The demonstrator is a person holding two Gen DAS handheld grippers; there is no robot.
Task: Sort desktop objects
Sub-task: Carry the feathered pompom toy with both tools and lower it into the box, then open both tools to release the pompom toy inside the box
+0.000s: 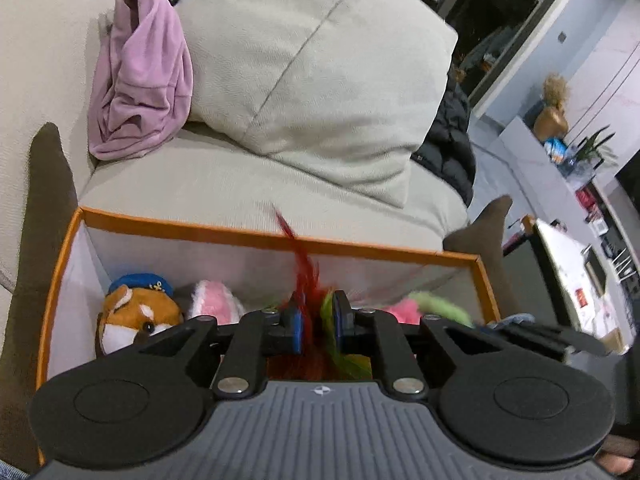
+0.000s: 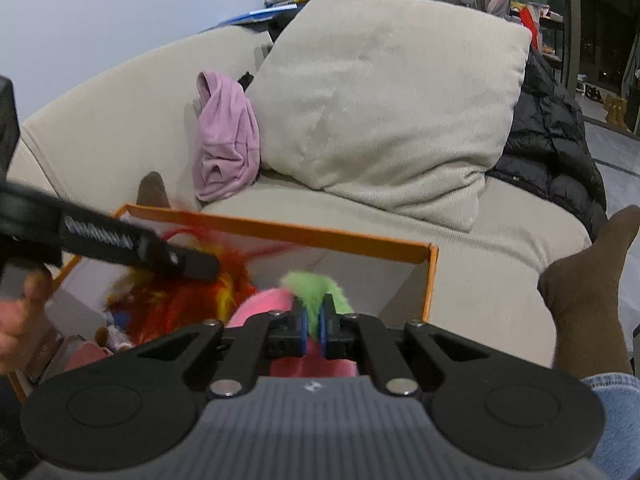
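Risk first: both toys hung over the orange-rimmed box (image 1: 256,233) on thin tufts only. Your left gripper (image 1: 316,322) held the red feathery toy (image 1: 304,276) by a few strands between its blue pads, jaws close together; a loose pinch like that could have let it slip early or snag on release. Your right gripper (image 2: 314,326) was pinched tight on the green tuft of the pink plush (image 2: 272,300), which could have caught the box's right wall. The hamster plush (image 1: 136,316) already lay inside, at the left. Both grippers pointed downward into the box, side by side, the left one crossing the right view's left edge.
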